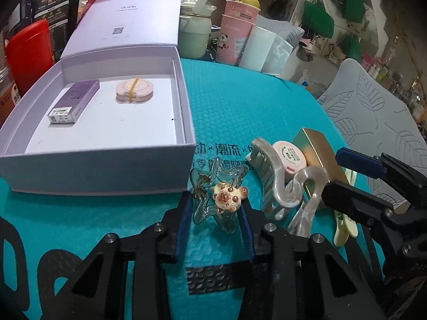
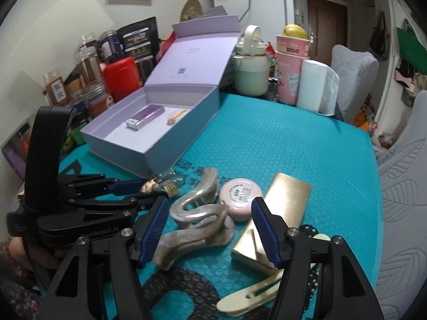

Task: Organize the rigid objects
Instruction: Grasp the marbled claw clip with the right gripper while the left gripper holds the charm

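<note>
Clear glass star clip (image 1: 217, 196) is clamped between the left gripper (image 1: 216, 213) pads, its lower tip hidden. The right gripper (image 2: 210, 229) is held apart over a pearly claw clip (image 2: 197, 218), a cream clip (image 2: 248, 300) partly covered beneath it.

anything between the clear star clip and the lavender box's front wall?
Nothing: bare teal mat separates the star clip, gripped in the left tool, from the lavender box. Left wrist view shows it best.

Both wrist cams close, angled down, facing lavender box (image 1: 106, 157), shared clutter
</note>
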